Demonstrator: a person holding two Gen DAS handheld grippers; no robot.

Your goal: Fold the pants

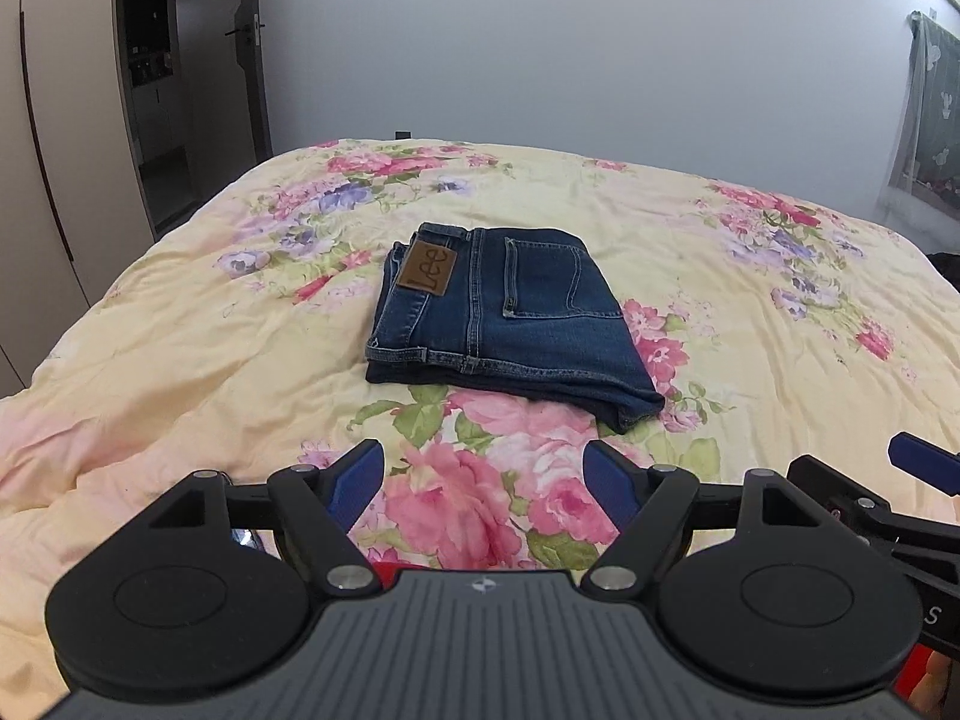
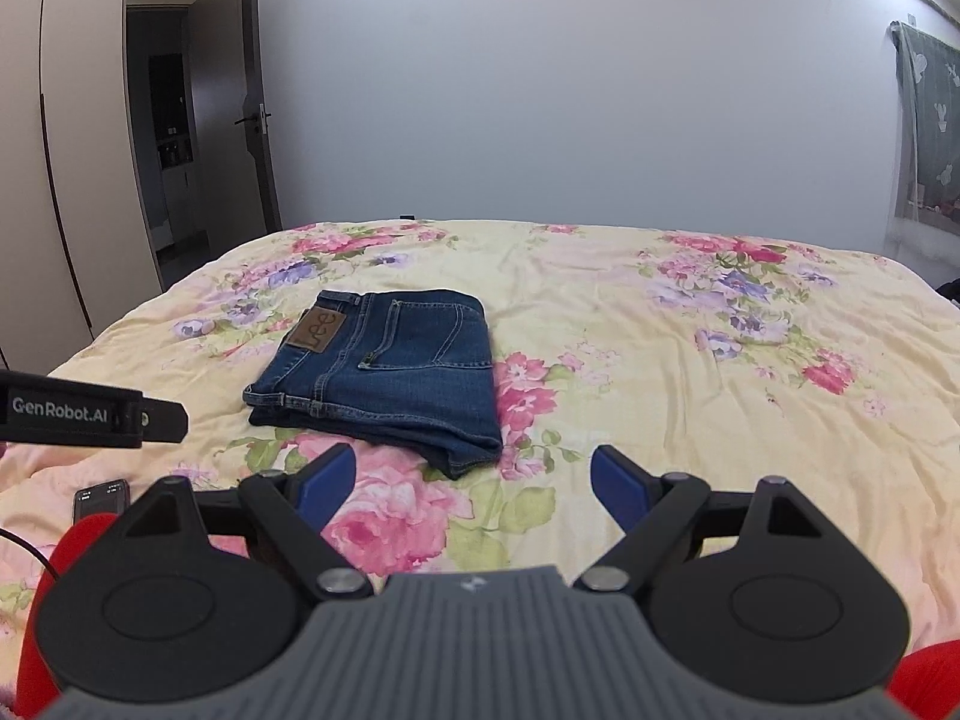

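Note:
Dark blue jeans (image 1: 510, 324) lie folded into a compact stack on the floral bed cover, back pocket and brown Lee patch facing up. They also show in the right wrist view (image 2: 390, 372). My left gripper (image 1: 483, 474) is open and empty, held above the cover short of the jeans' near edge. My right gripper (image 2: 471, 480) is open and empty, near the stack's near right corner and apart from it. One of its blue fingertips (image 1: 924, 462) shows at the right edge of the left wrist view.
The bed cover (image 1: 180, 360) is yellow with pink and purple flowers. A phone with a cable (image 2: 102, 495) lies on it at the near left. A wardrobe (image 2: 36, 180) and open door (image 2: 240, 120) stand left. A curtained window (image 2: 930, 132) is at the right.

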